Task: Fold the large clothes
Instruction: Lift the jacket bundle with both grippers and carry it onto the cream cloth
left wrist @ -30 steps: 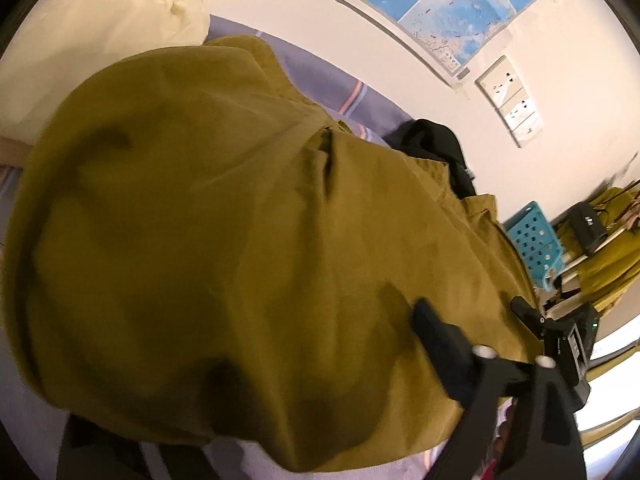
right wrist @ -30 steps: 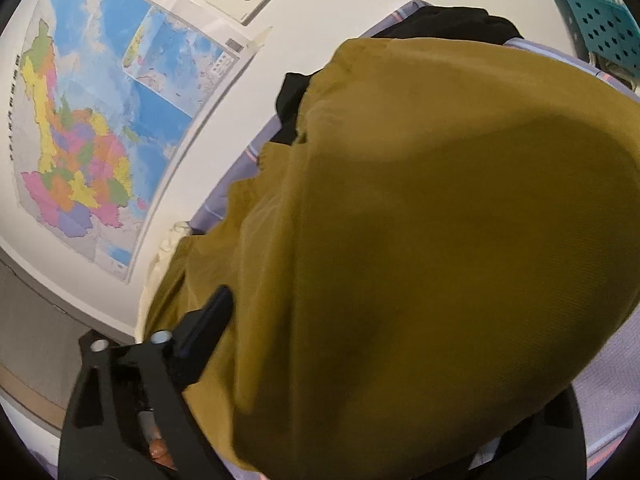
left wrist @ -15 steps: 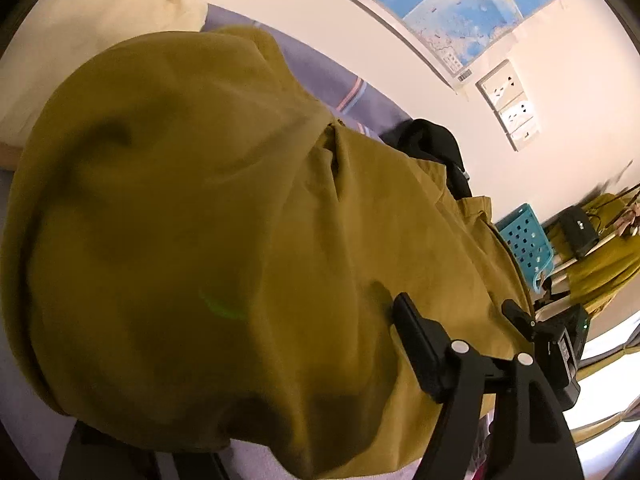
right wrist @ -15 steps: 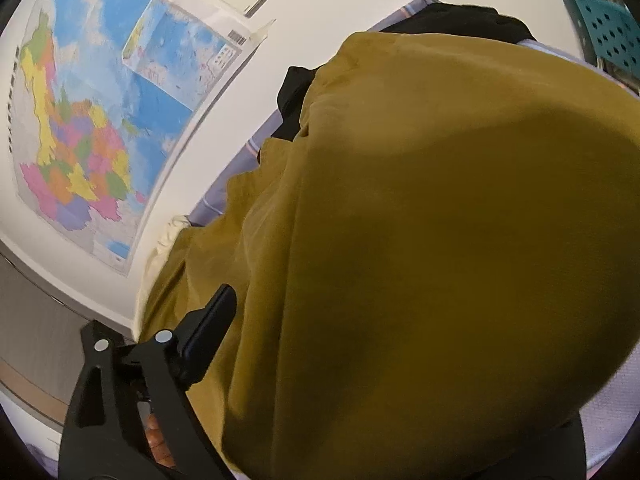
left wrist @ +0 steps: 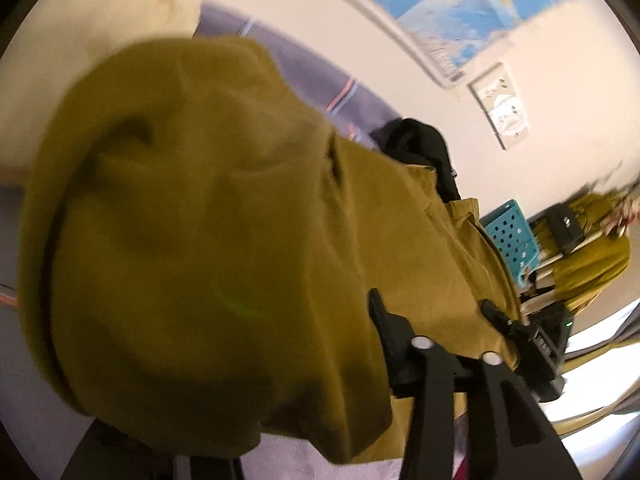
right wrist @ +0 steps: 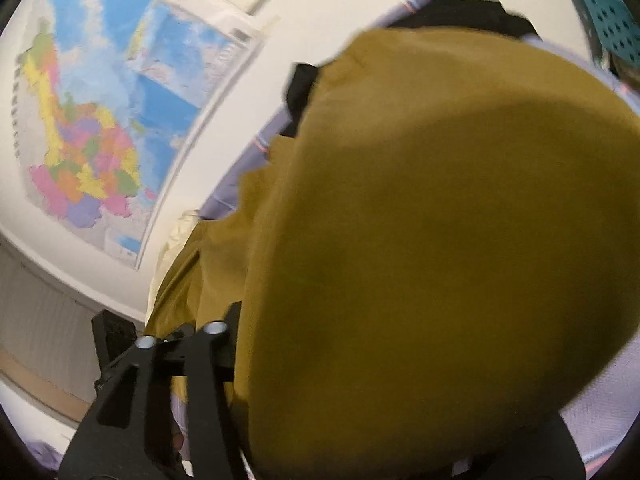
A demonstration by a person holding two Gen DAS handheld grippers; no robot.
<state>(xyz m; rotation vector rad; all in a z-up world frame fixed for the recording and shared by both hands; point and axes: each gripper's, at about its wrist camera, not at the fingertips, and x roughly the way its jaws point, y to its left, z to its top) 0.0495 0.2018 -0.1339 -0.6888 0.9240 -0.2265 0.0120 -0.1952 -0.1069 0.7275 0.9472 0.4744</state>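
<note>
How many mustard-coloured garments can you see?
2: a large garment over the bed, filling the foreground; a second garment at the far right beyond the teal basket. More may be hidden.

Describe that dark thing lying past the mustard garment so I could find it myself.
Start at the map on the white wall. Below it runs a lilac striped sheet, mostly covered by the mustard garment. At the garment's far edge, near the wall, lies a crumpled black cloth, the only black fabric there.
</note>
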